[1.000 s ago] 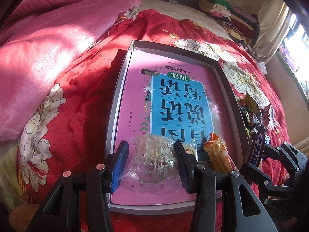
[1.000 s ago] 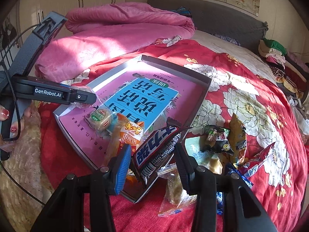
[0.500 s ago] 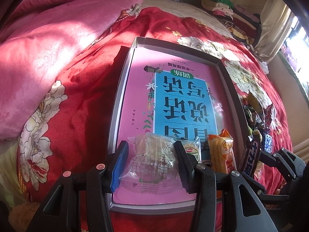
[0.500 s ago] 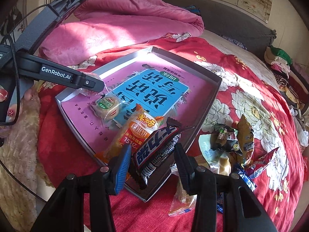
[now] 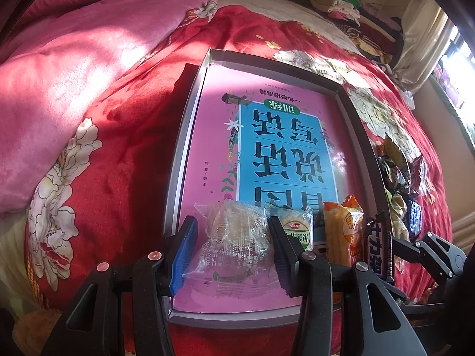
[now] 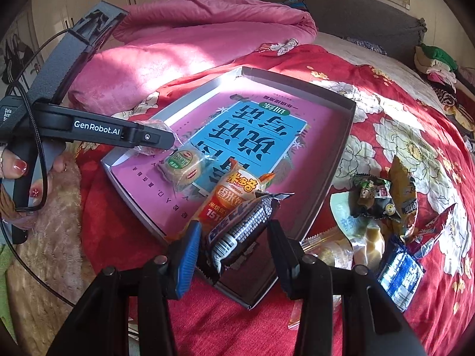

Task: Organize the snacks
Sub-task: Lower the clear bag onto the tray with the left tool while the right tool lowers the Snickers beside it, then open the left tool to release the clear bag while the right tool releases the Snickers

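Note:
A grey tray [image 5: 190, 124] [image 6: 341, 160] lined with a pink and blue book lies on the red bed. My left gripper [image 5: 231, 246] is shut on a clear-wrapped pastry [image 5: 234, 237] at the tray's near left corner. A round green-label cake [image 5: 297, 228] [image 6: 182, 164] and an orange rice-cracker pack [image 5: 344, 231] [image 6: 234, 195] lie beside it in a row. My right gripper [image 6: 234, 246] is shut on a dark blue chocolate bar [image 6: 243, 228] [image 5: 380, 252], held over the tray's near edge, next to the orange pack.
A pile of loose snack packets [image 6: 383, 207] lies on the red floral quilt [image 6: 415, 136] right of the tray. A pink blanket [image 5: 89, 44] is heaped at the left. Folded clothes [image 5: 350, 9] sit at the far end.
My right gripper has carried the chocolate bar left and forward over the tray, beside the orange pack. The left gripper has stayed on the pastry, shifting slightly.

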The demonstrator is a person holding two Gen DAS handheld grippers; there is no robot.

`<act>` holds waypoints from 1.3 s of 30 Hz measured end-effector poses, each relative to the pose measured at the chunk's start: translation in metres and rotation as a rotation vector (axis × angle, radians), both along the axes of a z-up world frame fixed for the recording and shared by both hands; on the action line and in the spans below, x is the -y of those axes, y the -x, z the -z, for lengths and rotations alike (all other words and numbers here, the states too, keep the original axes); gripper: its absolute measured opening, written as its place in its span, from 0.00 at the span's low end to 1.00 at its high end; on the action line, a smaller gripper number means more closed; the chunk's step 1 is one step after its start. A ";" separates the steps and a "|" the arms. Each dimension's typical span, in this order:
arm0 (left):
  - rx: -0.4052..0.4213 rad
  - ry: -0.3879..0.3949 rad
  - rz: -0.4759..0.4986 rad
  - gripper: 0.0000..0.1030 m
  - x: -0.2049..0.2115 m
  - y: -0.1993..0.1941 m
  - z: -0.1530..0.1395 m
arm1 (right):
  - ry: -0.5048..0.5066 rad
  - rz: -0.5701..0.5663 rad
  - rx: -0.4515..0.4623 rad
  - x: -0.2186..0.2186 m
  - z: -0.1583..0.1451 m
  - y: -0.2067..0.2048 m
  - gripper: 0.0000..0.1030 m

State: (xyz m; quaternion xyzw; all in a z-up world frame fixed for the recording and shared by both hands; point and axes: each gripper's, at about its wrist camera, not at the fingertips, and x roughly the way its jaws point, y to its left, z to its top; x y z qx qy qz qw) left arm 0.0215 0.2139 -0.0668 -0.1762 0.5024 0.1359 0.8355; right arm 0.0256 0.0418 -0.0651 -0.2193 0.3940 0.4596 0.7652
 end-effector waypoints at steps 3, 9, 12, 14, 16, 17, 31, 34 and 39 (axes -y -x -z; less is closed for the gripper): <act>-0.002 -0.001 0.005 0.48 0.001 -0.001 0.001 | -0.002 -0.003 -0.003 0.000 -0.001 0.001 0.45; -0.007 -0.002 0.005 0.48 0.001 -0.001 0.002 | -0.003 -0.017 -0.014 -0.001 0.001 0.005 0.45; -0.012 -0.003 0.006 0.48 0.002 -0.001 0.003 | 0.000 -0.027 -0.012 -0.003 0.002 0.009 0.45; -0.014 -0.002 0.005 0.48 0.002 -0.001 0.004 | -0.005 -0.033 -0.011 -0.002 0.001 0.010 0.45; -0.019 -0.001 0.004 0.48 0.001 -0.002 0.006 | -0.005 -0.033 -0.009 -0.002 0.001 0.010 0.45; -0.021 0.000 0.006 0.48 0.001 -0.002 0.006 | -0.004 -0.031 -0.008 -0.002 0.001 0.010 0.45; -0.011 0.003 0.014 0.48 0.002 -0.001 0.004 | -0.018 -0.004 -0.010 0.006 -0.004 0.006 0.45; -0.007 0.004 0.015 0.48 0.003 -0.001 0.002 | -0.026 0.004 -0.015 0.007 -0.005 0.005 0.45; -0.003 0.007 0.015 0.48 0.003 -0.001 0.001 | -0.043 0.003 -0.014 0.009 -0.009 0.006 0.45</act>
